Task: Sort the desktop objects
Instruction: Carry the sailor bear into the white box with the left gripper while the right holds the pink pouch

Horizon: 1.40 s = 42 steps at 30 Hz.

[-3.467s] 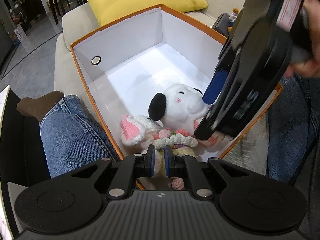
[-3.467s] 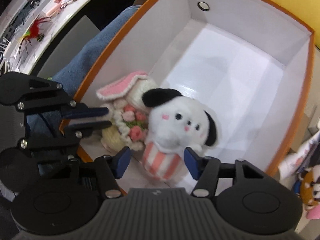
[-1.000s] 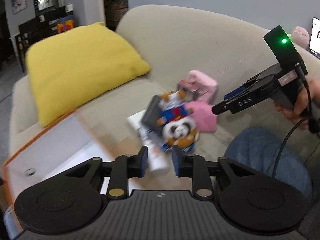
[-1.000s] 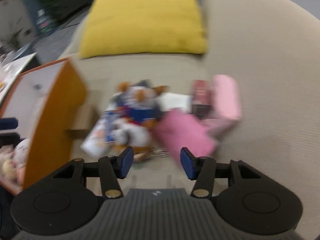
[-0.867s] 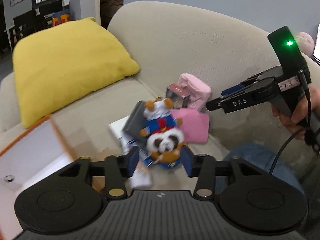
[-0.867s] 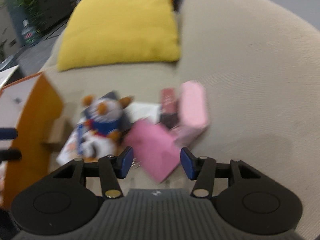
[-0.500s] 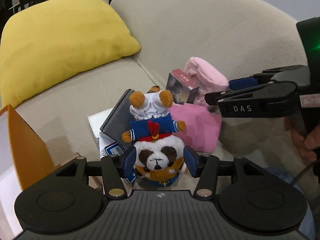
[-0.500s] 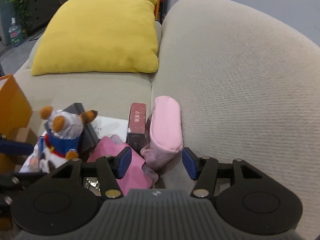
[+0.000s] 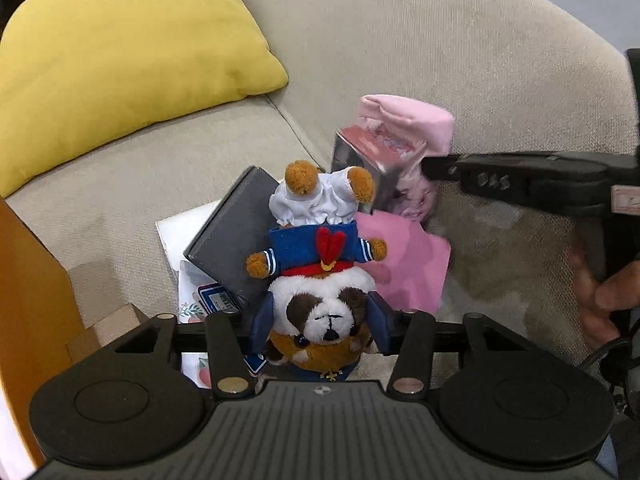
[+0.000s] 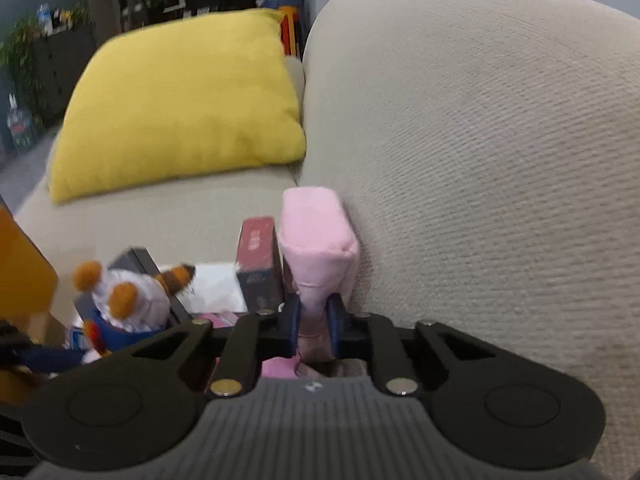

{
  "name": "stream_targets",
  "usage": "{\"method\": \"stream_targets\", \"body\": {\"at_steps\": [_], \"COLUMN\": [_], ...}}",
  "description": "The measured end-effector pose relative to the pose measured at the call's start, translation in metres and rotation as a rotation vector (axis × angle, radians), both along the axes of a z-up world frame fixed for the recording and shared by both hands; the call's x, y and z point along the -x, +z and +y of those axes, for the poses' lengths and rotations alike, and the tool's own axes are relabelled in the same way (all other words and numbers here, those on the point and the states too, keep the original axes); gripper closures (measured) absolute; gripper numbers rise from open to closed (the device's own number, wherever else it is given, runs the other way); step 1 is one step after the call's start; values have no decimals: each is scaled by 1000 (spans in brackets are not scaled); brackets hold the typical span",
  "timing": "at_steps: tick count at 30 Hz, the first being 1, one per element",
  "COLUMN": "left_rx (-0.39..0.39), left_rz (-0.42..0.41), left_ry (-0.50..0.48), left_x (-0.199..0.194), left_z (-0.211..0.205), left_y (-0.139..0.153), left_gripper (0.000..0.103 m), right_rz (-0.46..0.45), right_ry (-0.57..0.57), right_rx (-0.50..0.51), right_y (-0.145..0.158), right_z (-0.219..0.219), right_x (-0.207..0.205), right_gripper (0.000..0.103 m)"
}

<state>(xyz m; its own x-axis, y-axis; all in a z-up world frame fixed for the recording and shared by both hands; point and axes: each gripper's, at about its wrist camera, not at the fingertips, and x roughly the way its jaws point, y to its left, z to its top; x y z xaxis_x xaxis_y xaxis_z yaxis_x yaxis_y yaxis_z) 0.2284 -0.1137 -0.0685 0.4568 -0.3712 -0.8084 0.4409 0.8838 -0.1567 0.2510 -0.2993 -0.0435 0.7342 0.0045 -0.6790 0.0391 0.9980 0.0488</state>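
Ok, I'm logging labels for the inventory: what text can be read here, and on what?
Nothing reads cleanly.
Raised letters on the side of the right tongs, which grip the pink pouch: blurred, unreadable.
Red print on the dark red box: blurred.
Printed label on the blue card: too small.

Upside-down sailor-suited plush bear (image 9: 320, 280) atop dark box (image 9: 236, 240); pink pouch (image 10: 316, 240) against sofa back.

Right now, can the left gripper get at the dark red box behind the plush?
Probably not directly: the left gripper is closed on the plush panda, which lies between it and the dark red box.
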Motion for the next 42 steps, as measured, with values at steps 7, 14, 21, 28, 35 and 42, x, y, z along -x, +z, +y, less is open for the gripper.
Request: {"method": "stream_targets", "body": {"at_steps": [7, 14, 21, 28, 35, 42], "left_rx": [35, 86, 98, 41, -6, 20], "left_rz": [-71, -141, -172, -16, 122, 218], "left_ry": [38, 76, 135, 260, 273, 259], "left_x": [31, 64, 104, 119, 118, 109], "left_z": [18, 41, 93, 156, 171, 167], "left_y": [26, 69, 117, 126, 90, 53], "left_gripper": [50, 51, 50, 50, 50, 50], "right_rz": [-104, -66, 63, 228, 322, 347], "right_ry": [19, 182, 355, 488, 548, 453], "right_rx": [42, -37, -39, 17, 90, 44], "right_y": [55, 104, 110, 66, 39, 23], "right_z": [8, 22, 54, 87, 113, 100], "right_x": [32, 78, 92, 70, 57, 44], "right_gripper": [92, 93, 94, 93, 90, 58]}}
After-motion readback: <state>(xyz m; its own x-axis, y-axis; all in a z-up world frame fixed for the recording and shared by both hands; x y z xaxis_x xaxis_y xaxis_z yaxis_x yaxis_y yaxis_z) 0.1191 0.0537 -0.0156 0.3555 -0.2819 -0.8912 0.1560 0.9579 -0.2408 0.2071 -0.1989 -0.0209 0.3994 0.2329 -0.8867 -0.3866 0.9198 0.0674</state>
